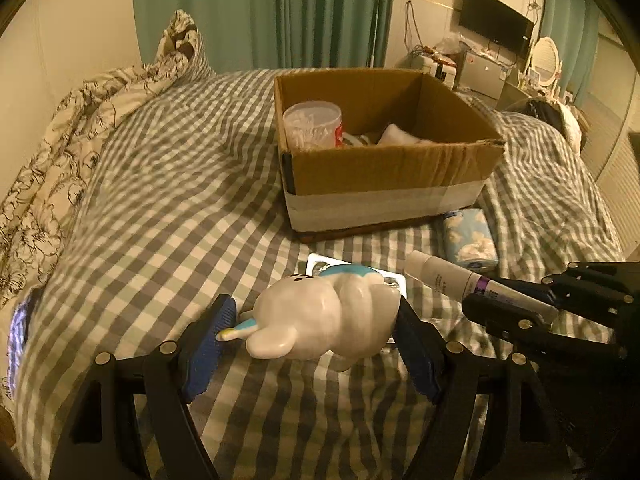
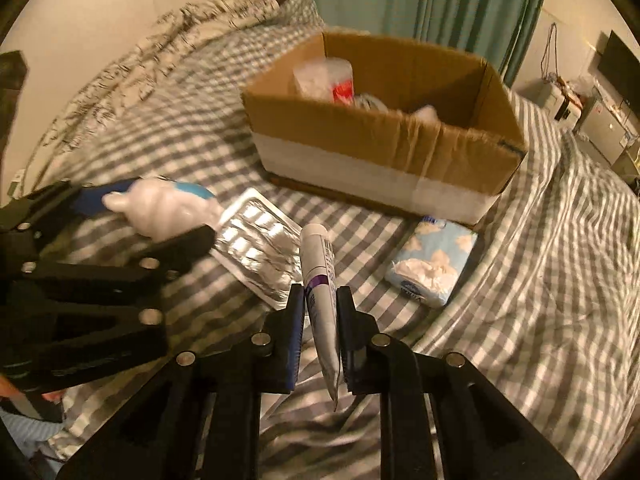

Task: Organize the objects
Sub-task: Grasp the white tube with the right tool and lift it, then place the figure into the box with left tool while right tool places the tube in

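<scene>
My left gripper point(image 1: 312, 320) is shut on a white bunny figurine point(image 1: 332, 316) with a blue top, held just above the checked bed; it also shows in the right wrist view point(image 2: 164, 210). My right gripper point(image 2: 320, 300) is shut on a white tube point(image 2: 320, 280) with a purple band, cap pointing forward; the tube also shows in the left wrist view point(image 1: 452, 278). An open cardboard box point(image 1: 384, 168) stands ahead on the bed, holding a clear tub of cotton swabs point(image 1: 314, 124) and white items. A silver blister pack point(image 2: 256, 248) lies under the figurine.
A blue tissue pack point(image 2: 434, 264) with cloud print lies in front of the box's right corner. A rumpled patterned duvet point(image 1: 60, 152) runs along the bed's left side by the wall. Green curtains, a TV and a cluttered desk stand beyond the bed.
</scene>
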Demonstrator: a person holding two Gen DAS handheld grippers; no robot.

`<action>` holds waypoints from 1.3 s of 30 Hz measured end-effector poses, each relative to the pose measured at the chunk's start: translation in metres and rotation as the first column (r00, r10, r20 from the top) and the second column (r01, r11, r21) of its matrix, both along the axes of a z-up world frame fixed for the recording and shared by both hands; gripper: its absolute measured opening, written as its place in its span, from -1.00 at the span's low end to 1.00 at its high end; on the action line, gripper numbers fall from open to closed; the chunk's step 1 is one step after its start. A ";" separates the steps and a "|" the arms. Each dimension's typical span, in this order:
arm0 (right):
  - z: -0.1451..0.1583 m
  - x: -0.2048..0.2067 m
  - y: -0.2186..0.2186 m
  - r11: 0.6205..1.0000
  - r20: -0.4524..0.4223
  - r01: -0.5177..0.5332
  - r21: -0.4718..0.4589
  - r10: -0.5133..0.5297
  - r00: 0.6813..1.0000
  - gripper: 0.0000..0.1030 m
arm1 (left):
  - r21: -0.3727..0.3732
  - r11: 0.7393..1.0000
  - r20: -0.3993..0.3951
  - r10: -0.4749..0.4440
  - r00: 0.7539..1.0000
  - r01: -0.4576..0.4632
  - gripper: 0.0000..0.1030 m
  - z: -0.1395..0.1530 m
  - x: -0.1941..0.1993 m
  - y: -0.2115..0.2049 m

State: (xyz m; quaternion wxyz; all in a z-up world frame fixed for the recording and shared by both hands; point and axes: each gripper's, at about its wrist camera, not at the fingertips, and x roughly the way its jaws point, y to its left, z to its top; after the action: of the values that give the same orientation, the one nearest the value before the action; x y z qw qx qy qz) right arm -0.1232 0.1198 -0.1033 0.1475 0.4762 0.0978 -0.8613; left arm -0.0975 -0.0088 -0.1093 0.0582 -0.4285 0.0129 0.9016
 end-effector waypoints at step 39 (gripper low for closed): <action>0.177 -0.118 0.034 0.989 -0.335 0.040 -0.140 -0.085 0.938 -0.71 | -0.021 0.999 -0.221 -0.043 0.974 0.039 0.54 0.108 -0.146 0.043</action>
State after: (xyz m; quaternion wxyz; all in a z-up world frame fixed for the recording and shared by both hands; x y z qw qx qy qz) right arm -0.2416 0.1539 0.0740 0.1316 0.3124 0.0499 -0.9395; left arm -0.2439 0.0338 -0.0015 0.0717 -0.3255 0.0355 0.9422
